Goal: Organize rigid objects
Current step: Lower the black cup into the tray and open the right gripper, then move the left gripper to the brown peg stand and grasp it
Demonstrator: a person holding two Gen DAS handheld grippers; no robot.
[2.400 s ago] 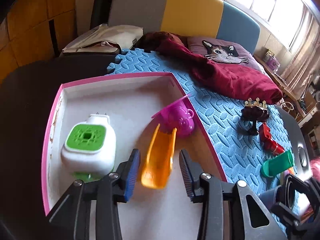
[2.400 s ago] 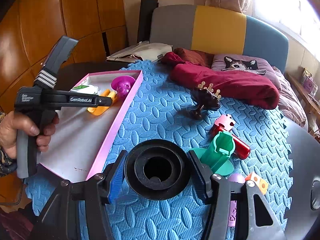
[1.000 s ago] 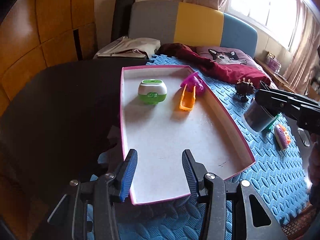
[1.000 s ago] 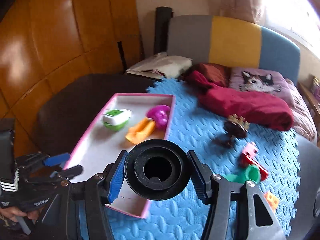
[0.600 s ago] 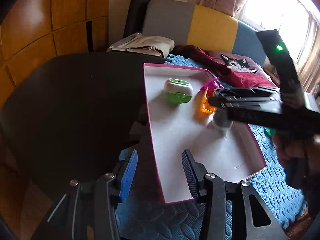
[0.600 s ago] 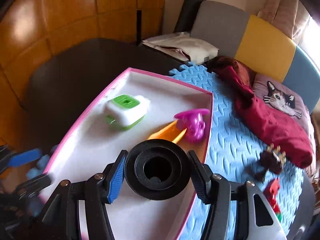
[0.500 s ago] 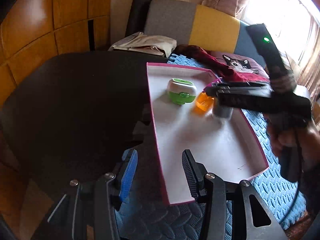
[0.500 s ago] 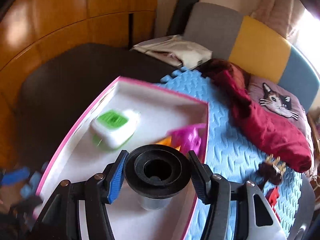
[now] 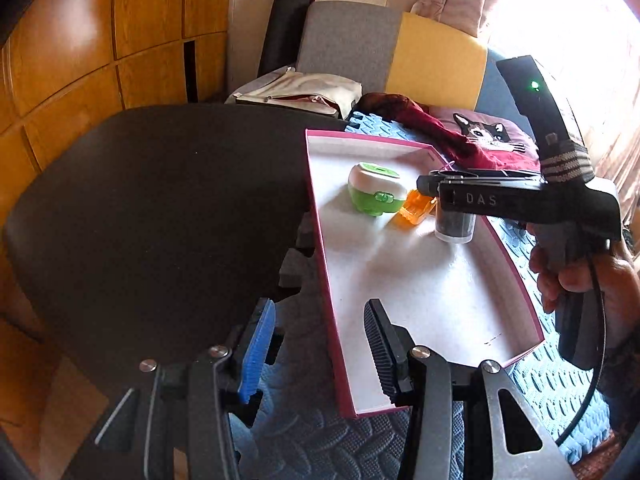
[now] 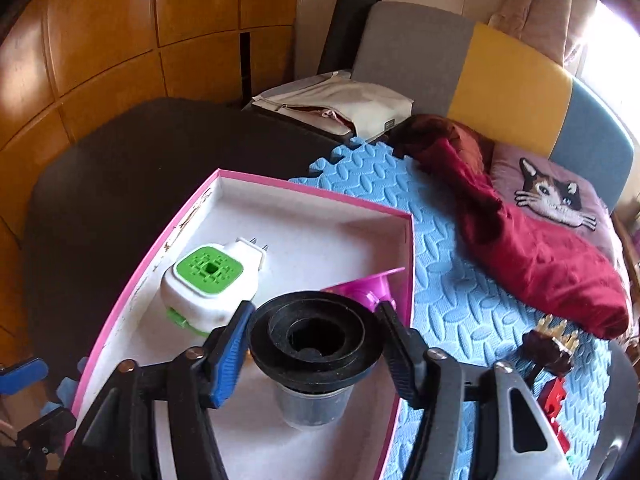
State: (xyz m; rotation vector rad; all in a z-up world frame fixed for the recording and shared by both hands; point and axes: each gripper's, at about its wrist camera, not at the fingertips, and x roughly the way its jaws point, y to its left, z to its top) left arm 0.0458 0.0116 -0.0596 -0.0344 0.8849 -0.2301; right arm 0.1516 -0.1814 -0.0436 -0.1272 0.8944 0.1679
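A pink-rimmed white tray (image 10: 320, 194) lies on the blue foam mat. On its floor stands a clear jar with a black cap (image 10: 314, 336), also seen as the jar (image 9: 456, 226) in the left wrist view. My right gripper (image 10: 316, 346) straddles the cap. Its jaws are opening, and the pads no longer clamp the cap. A green-and-white plug-in device (image 10: 210, 284), an orange piece (image 9: 416, 210) and a magenta toy (image 10: 372, 284) lie further in. My left gripper (image 9: 316, 360) hangs open over the tray's near left corner, with nothing between its fingers.
The blue foam mat (image 10: 448, 280) carries a red cloth (image 10: 532, 256), a cat cushion (image 10: 552, 196), a dark crowned toy (image 10: 552, 348) and a red toy (image 10: 554, 400). The dark table (image 9: 160, 208) spreads to the left. A beige bag (image 10: 340, 104) lies at the back.
The right gripper carried the jar from over the mat to the tray and lowered it onto the tray floor, then its jaws widened. The left gripper drifted back toward the tray's near corner.
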